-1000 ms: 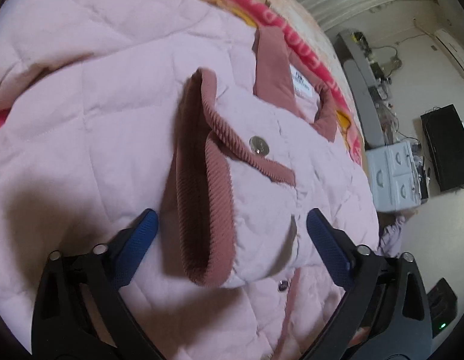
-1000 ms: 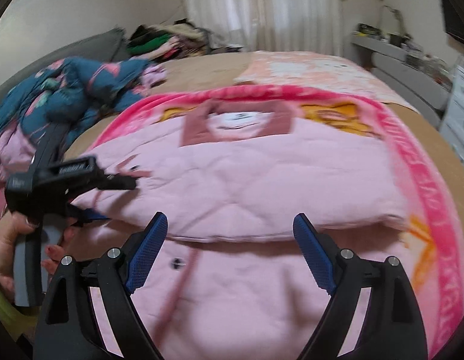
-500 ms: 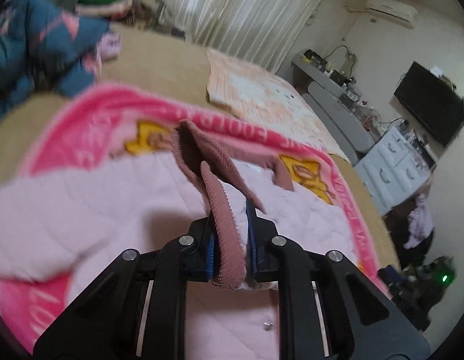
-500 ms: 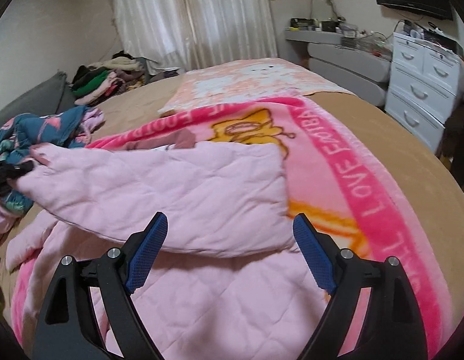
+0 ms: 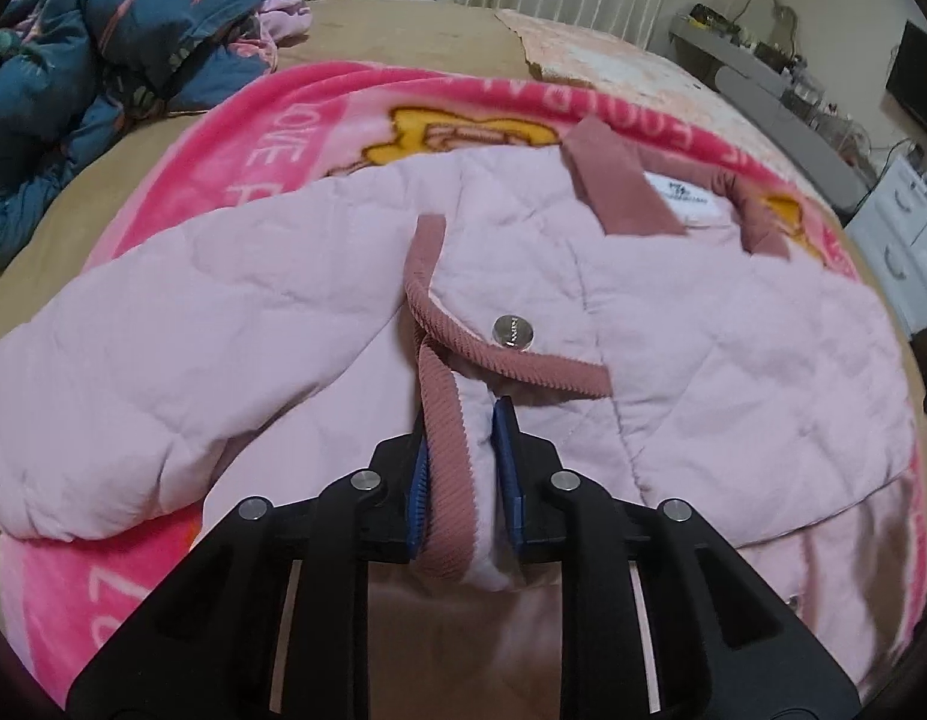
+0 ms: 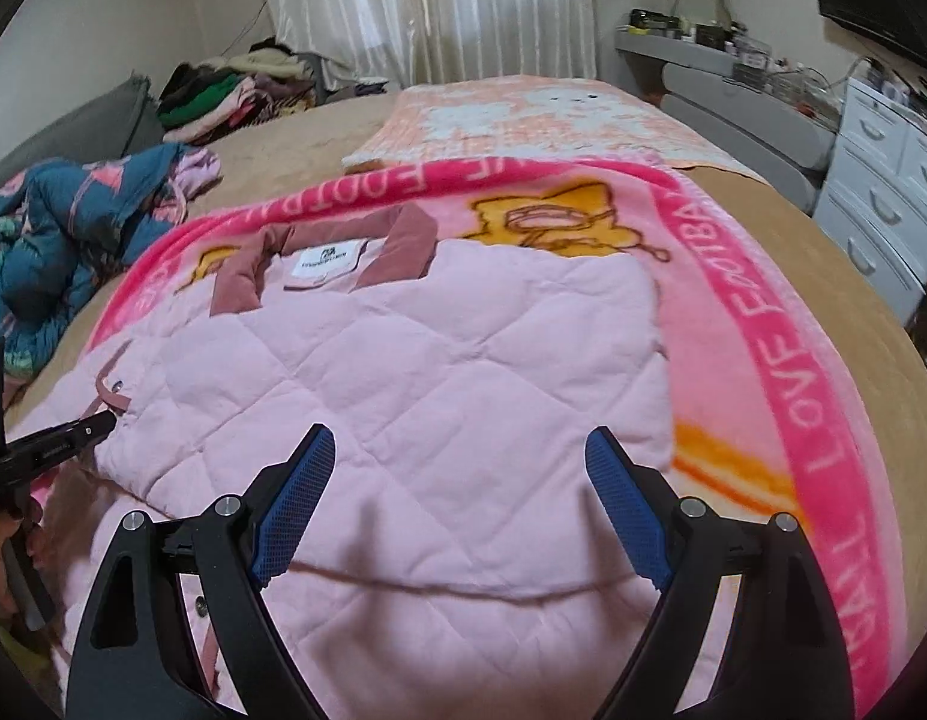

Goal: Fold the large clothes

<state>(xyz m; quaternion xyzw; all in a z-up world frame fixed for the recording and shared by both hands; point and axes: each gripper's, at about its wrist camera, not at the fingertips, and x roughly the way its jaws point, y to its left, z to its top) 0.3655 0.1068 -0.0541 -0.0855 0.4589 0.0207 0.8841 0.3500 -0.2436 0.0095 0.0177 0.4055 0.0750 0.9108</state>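
The pink quilted jacket [image 6: 439, 384] lies spread on the pink blanket [image 6: 781, 324] covering the bed. The left gripper [image 5: 463, 468] is clenched on the jacket's corduroy sleeve cuff [image 5: 448, 480], which sits pinched between both blue pads. The right gripper [image 6: 457, 504] is released, jaws spread wide above the jacket's folded front panel, gripping nothing.

The bare tan bedspread [image 6: 811, 276] lay open right of the pink blanket [image 6: 757, 324]; a blue quilt heap [image 6: 61, 228] crowded the left edge.
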